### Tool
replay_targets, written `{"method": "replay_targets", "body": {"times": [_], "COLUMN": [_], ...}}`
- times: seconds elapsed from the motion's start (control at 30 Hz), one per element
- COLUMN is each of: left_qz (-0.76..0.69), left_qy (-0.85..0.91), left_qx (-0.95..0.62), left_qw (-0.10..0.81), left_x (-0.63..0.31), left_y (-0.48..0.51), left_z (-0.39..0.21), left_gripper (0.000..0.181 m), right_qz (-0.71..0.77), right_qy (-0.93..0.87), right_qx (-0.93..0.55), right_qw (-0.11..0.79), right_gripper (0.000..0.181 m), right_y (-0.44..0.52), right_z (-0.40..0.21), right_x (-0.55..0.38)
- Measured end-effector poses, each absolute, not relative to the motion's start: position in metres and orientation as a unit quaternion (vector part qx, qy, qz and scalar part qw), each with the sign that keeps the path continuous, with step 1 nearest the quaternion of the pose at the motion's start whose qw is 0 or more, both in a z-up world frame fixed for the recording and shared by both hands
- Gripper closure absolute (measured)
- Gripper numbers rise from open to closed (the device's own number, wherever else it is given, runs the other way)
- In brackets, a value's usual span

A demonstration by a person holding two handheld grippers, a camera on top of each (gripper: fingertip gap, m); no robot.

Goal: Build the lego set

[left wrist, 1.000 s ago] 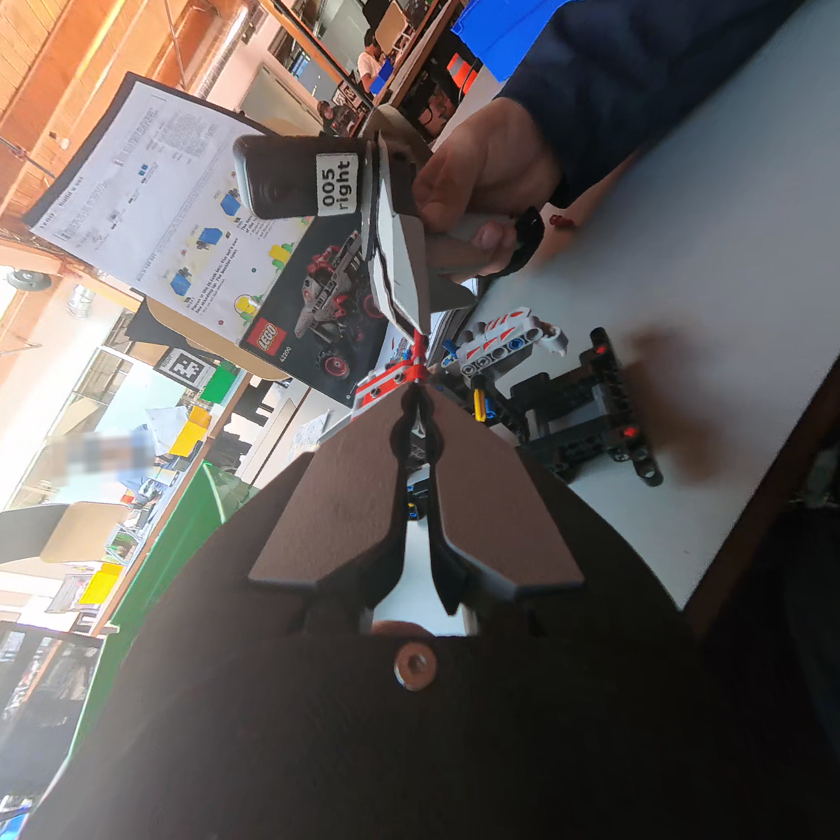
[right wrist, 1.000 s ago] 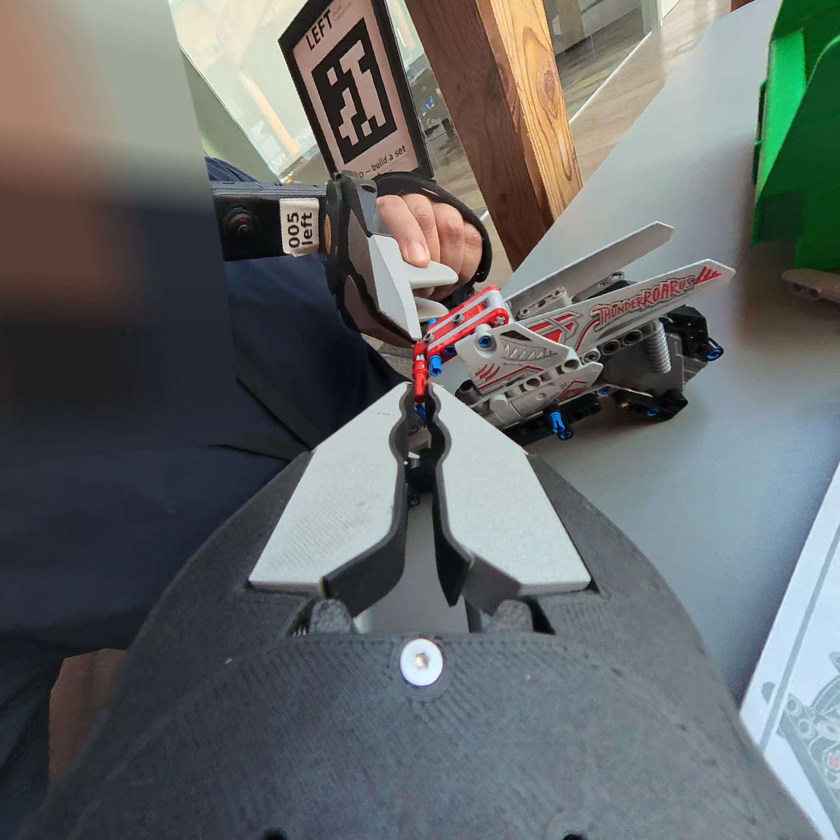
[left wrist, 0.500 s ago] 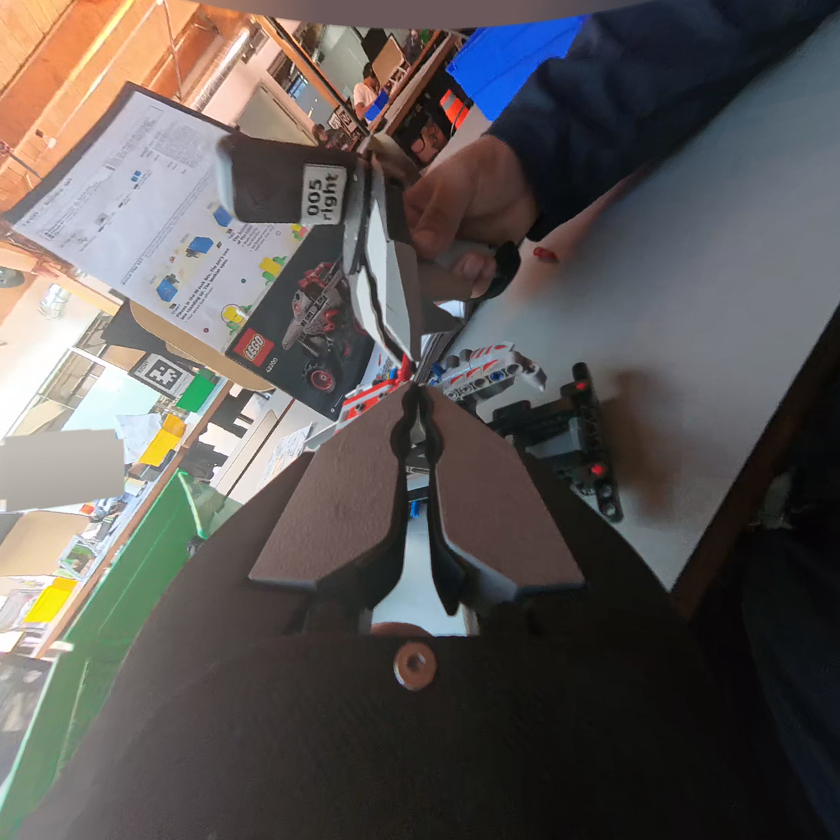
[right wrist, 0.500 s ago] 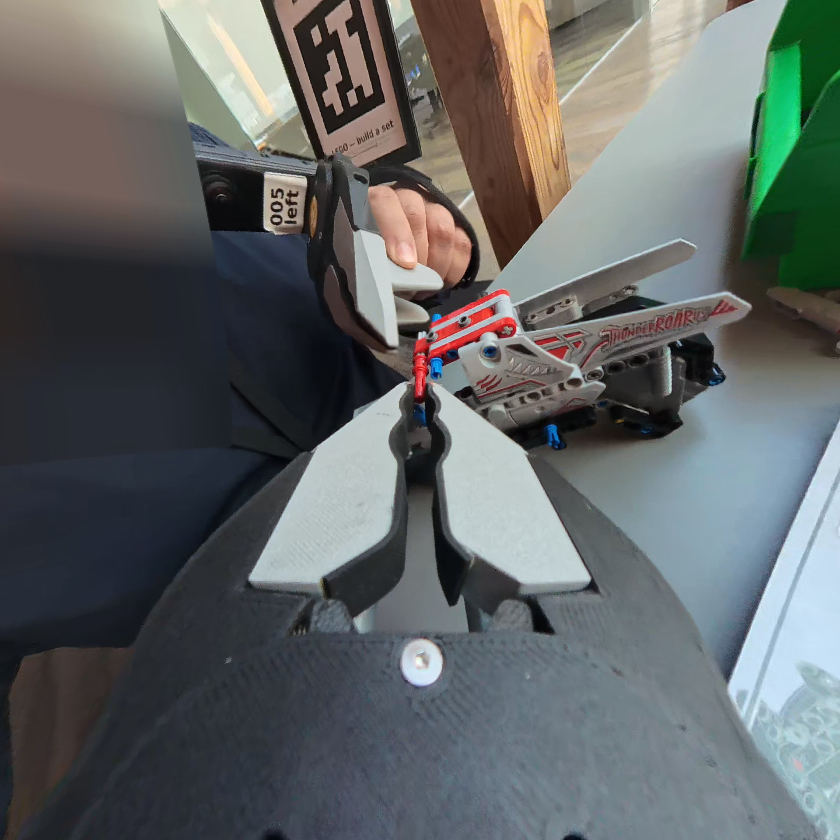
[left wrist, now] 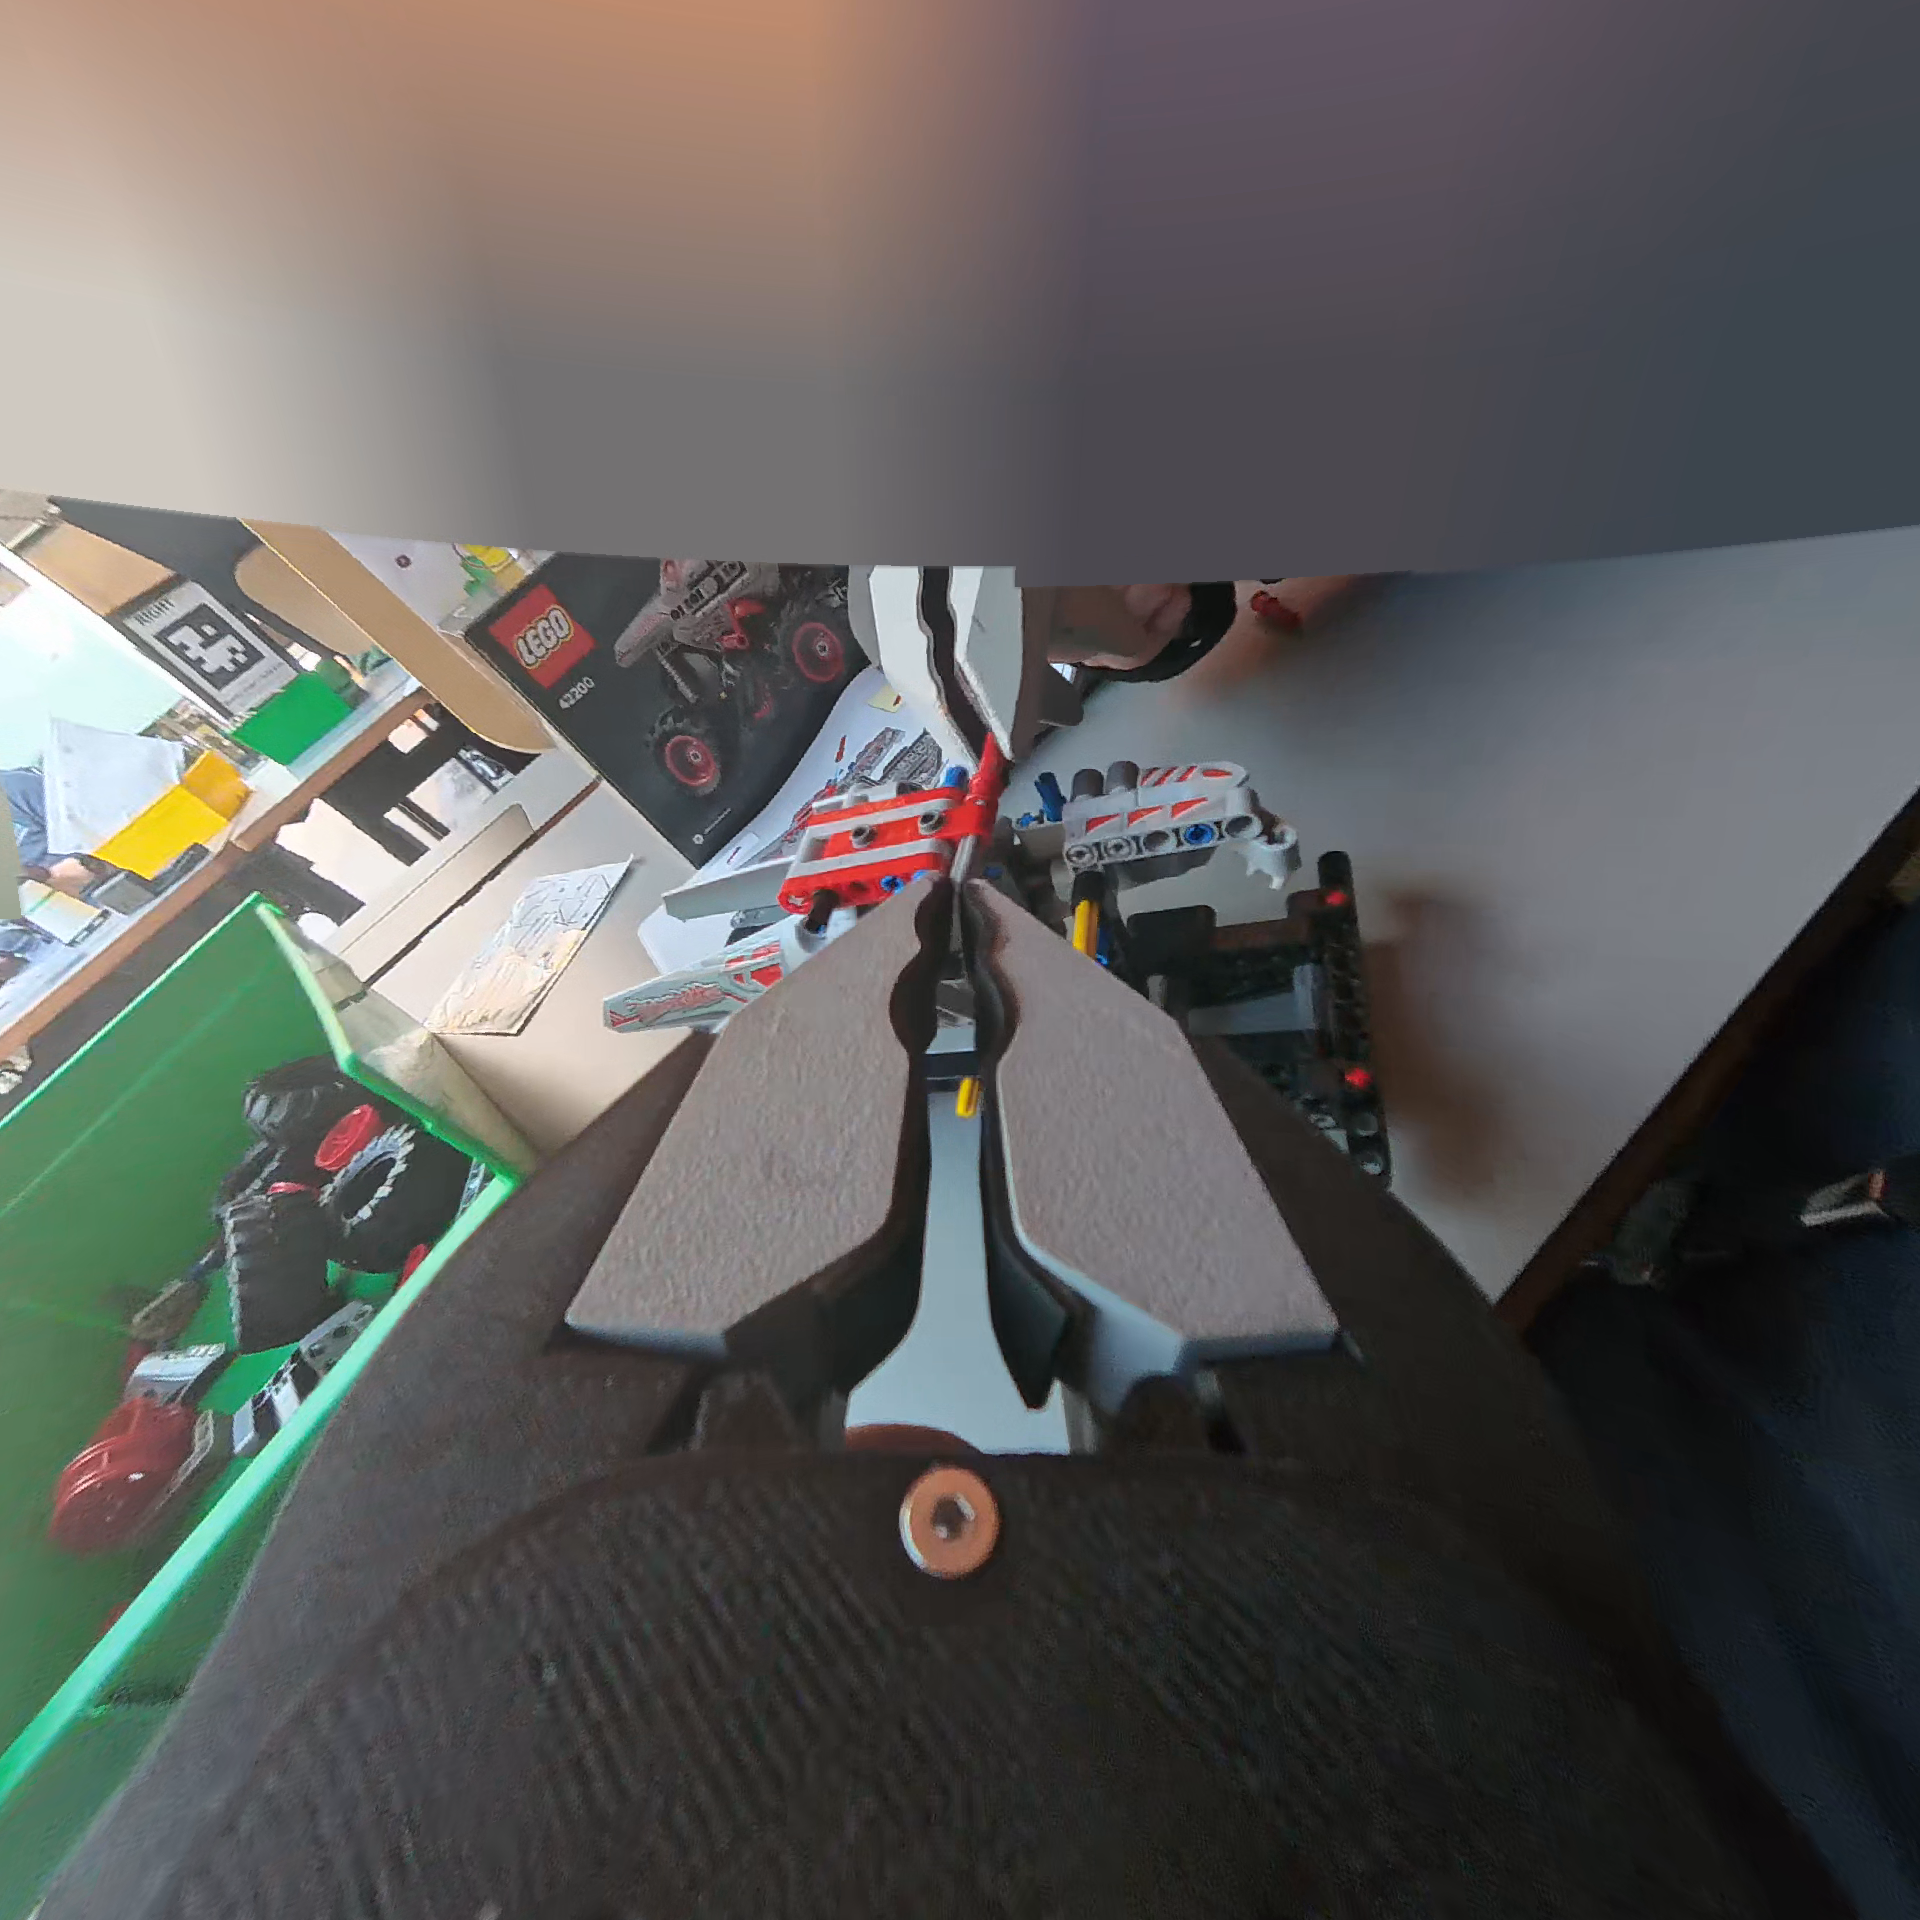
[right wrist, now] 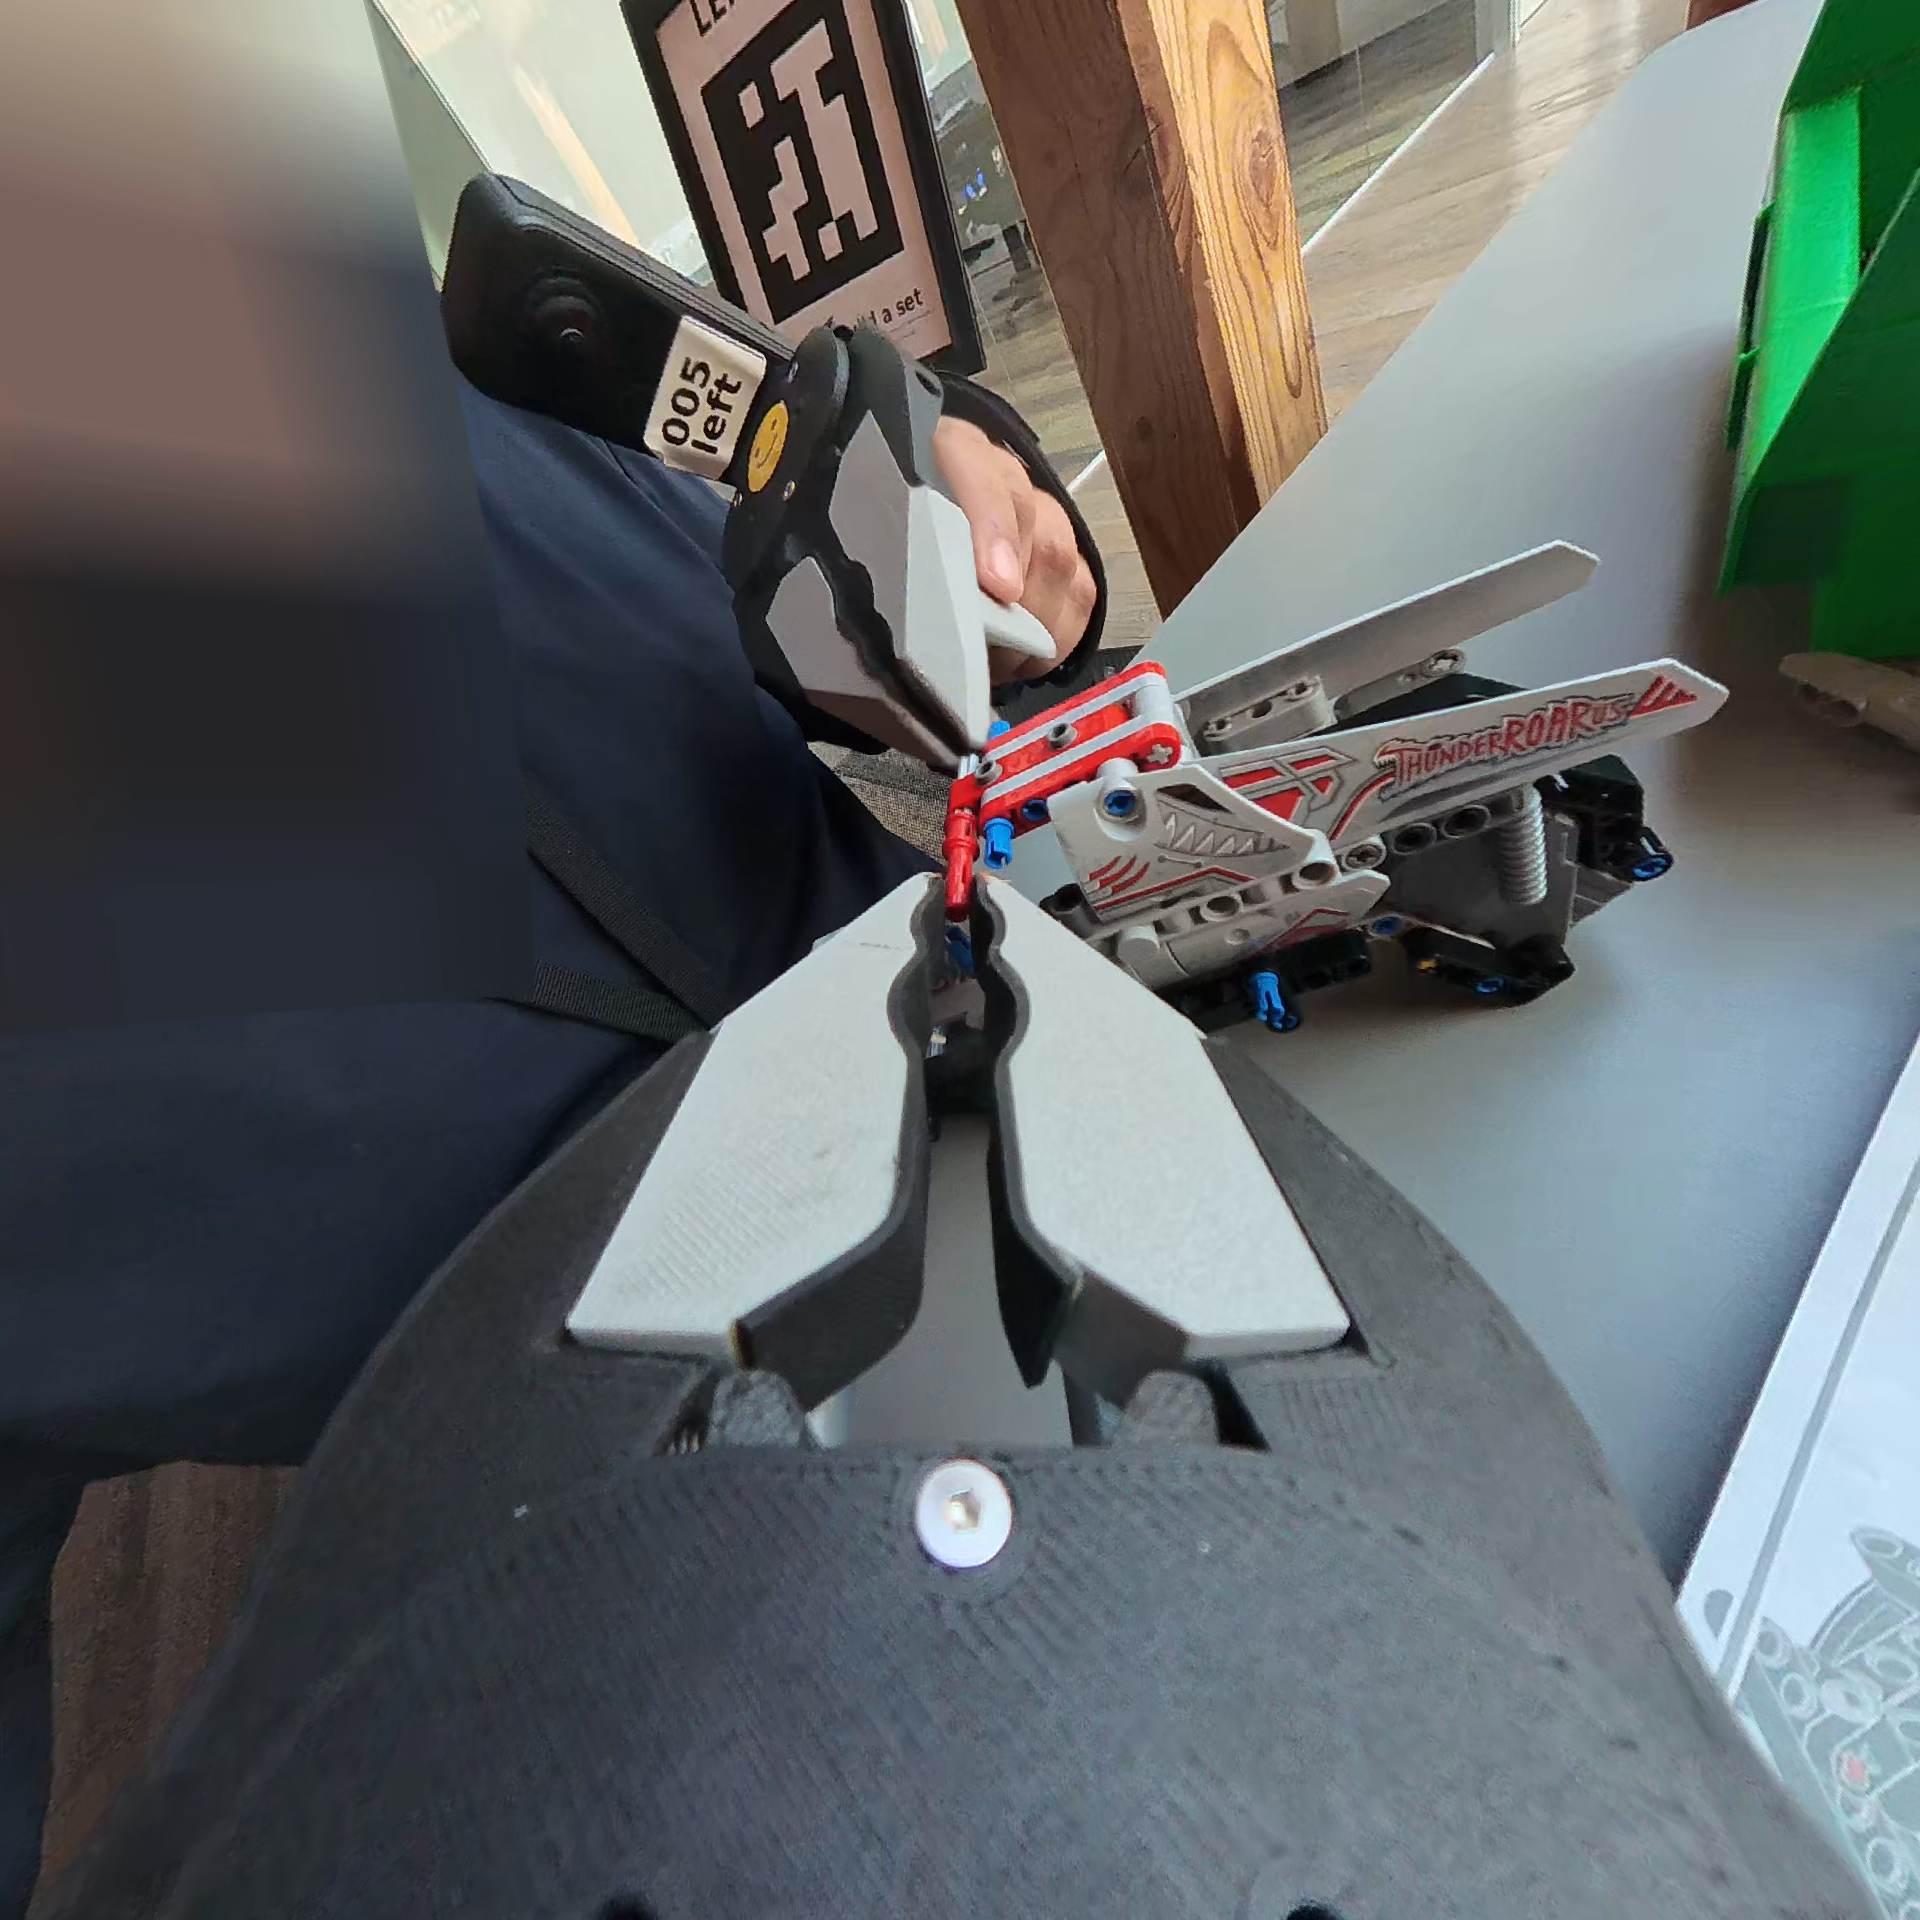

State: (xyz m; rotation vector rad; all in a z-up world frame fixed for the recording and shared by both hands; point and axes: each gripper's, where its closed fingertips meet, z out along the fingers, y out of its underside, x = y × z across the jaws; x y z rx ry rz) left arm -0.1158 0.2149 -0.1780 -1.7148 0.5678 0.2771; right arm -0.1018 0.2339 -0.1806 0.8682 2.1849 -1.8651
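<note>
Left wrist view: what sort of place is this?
Probably a shared workshop or lab: a grey table with a half-built Lego truck, a green parts bin, and further desks with coloured bins behind.

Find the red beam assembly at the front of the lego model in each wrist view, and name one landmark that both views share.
Left wrist view: red beam assembly sits at centre, just left of the left hand-held gripper.
Right wrist view: it sits at centre, above and right of the right hand-held gripper.
Shared landmark: the thin red piece between both hand-held grippers' tips.
</note>
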Motion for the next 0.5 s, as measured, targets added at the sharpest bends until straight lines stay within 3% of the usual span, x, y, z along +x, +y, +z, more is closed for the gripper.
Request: {"method": "replay_targets", "body": {"times": [0.5], "left_qz": [0.138], "left_qy": [0.264], "left_qx": [-0.741], "left_qw": [0.602], "left_x": [-0.1132], "left_y": [0.2215], "left_z": [-0.1802], "left_gripper": [0.181], "right_qz": [-0.61], "right_qy": [0.737], "right_qx": [0.287], "right_qw": [0.059], "right_gripper": [0.18], "right_y": [0.2369], "right_z": [-0.1806], "right_x": [-0.1007]}}
